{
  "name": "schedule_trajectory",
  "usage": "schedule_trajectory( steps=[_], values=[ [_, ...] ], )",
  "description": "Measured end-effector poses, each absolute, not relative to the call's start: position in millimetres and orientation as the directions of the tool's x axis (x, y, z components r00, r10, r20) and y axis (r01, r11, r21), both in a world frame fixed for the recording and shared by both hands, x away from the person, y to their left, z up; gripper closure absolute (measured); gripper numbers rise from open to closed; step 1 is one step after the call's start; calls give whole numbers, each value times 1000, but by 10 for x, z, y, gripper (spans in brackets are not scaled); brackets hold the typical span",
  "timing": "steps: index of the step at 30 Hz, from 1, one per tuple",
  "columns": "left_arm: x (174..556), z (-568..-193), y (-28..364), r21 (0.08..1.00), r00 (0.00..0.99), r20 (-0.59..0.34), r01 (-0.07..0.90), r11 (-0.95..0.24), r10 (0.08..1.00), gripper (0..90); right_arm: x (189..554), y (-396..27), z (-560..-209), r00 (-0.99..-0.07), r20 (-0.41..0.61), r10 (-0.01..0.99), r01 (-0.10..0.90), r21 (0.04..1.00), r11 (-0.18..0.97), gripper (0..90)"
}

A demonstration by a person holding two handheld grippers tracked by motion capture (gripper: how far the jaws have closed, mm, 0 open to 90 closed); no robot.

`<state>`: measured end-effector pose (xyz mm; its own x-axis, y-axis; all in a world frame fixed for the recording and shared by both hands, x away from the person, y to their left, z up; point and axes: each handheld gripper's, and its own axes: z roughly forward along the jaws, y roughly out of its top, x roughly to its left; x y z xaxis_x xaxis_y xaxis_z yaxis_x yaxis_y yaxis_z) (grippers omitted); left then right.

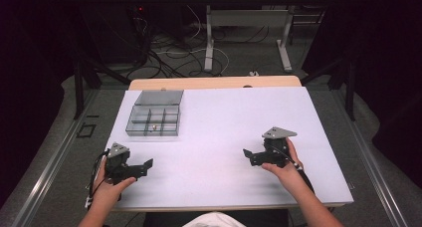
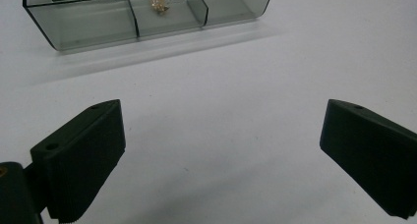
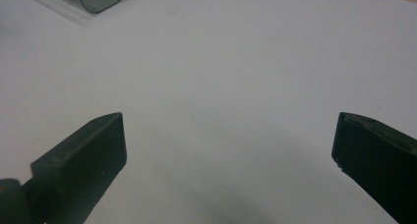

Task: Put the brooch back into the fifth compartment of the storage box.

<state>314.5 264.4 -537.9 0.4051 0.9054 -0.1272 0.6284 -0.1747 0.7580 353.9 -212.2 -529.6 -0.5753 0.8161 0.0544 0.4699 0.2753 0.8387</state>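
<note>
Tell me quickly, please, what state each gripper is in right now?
Left gripper: open, jaws spread wide over the white table, holding nothing.
Right gripper: open, jaws spread wide, holding nothing.

Lab, floor cables [image 1: 174, 55] (tangled), black curtains [image 1: 383, 62]

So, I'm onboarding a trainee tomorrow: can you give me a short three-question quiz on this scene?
1. True or false: the left gripper is shut on an object.
2. What small thing lies in the clear smoky plastic compartment box?
3. Which gripper is nearer the box: A left, B right?

Key: 1 false, both grippers are open and empty. 2 a small golden bead-like object. 3 A.
</note>
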Motion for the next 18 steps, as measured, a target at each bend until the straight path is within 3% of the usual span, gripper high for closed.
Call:
schedule_trajectory(
  steps=[18],
  values=[
    [3147, -5371, 2661, 756, 408, -120, 628, -183, 905, 32, 3622, -2418, -5463, -467, 86, 880, 519, 833, 194, 0]
  ],
)
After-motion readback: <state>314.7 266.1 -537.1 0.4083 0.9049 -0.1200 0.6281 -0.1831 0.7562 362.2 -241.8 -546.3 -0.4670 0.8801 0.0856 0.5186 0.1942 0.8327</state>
